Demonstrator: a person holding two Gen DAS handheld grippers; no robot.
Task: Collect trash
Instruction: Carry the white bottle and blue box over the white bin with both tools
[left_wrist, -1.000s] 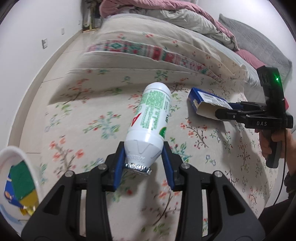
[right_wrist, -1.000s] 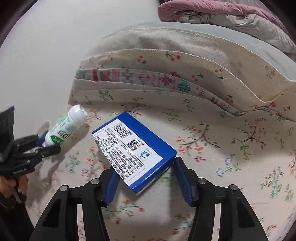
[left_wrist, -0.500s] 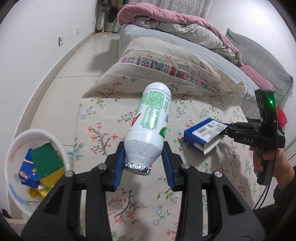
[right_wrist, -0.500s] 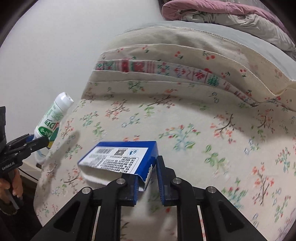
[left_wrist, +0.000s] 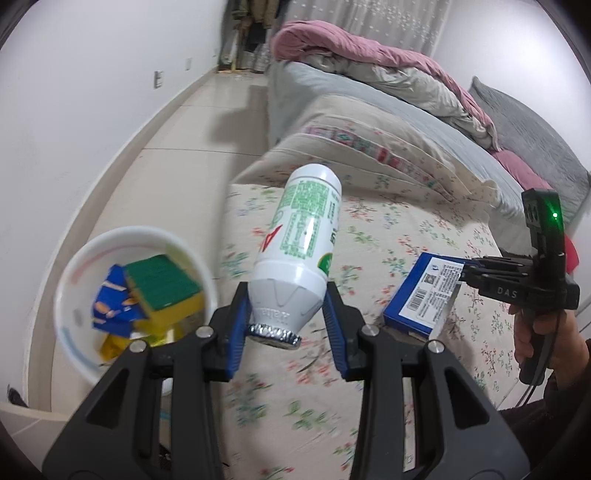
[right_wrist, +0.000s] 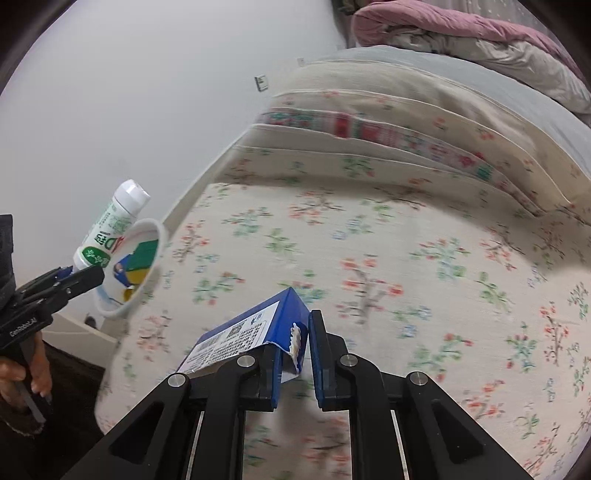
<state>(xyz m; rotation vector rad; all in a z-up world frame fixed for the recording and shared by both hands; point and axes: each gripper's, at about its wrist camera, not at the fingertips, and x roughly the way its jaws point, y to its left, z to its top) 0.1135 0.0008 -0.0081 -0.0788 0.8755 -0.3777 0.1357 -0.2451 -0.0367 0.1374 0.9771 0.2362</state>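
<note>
My left gripper (left_wrist: 286, 325) is shut on a white bottle (left_wrist: 301, 251) with green print, gripped near its foil-capped neck and lifted over the edge of the bed. My right gripper (right_wrist: 293, 354) is shut on the torn end of a flat blue box (right_wrist: 243, 332) with a white label, held above the floral bedspread (right_wrist: 369, 258). A white bin (left_wrist: 79, 295) stands on the floor left of the bed, with a green and yellow sponge (left_wrist: 162, 288) and blue wrappers inside. The right wrist view shows the bottle (right_wrist: 110, 225) held just in front of the bin (right_wrist: 147, 266).
The bed carries folded floral quilts (left_wrist: 369, 147), a pink duvet (left_wrist: 369, 59) and grey pillows further back. A tiled floor strip (left_wrist: 166, 147) runs between the bed and the white wall. A hand (left_wrist: 535, 332) grips the right tool's handle.
The right gripper closed on the blue box and lifted it off the bedspread. Both hands carried their items left towards the bin, which has come further into view.
</note>
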